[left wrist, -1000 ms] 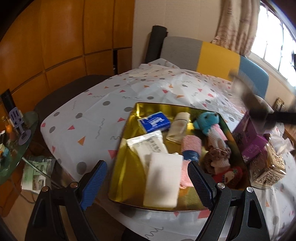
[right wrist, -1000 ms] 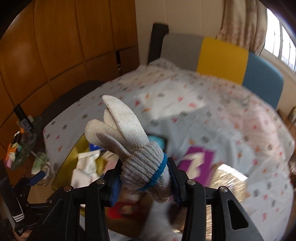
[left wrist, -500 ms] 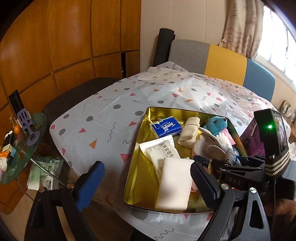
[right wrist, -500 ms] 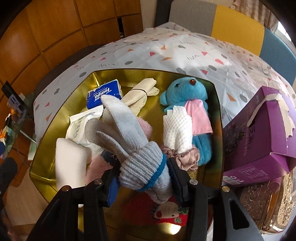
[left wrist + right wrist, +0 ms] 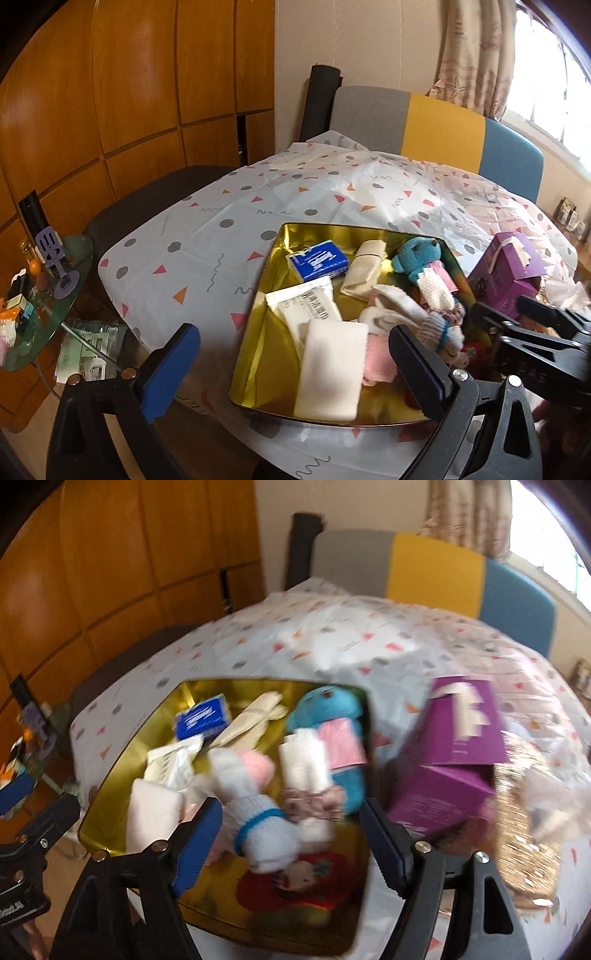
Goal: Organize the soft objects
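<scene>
- Glove (image 5: 258, 827) lies in the gold tray (image 5: 122, 775) among other soft things, apparently just dropped; blur hides contact.
- Right tool (image 5: 291, 838) is opening, pads clear of it.
- Left tool (image 5: 291, 365) is opening too, spread and empty, beside the tray.

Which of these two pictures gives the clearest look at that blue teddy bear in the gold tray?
The left wrist view: the blue teddy bear is sharp there, face and pink top visible, lying in the gold tray. The right wrist view shows the bear larger and closer, but motion blur smears its features.
</scene>
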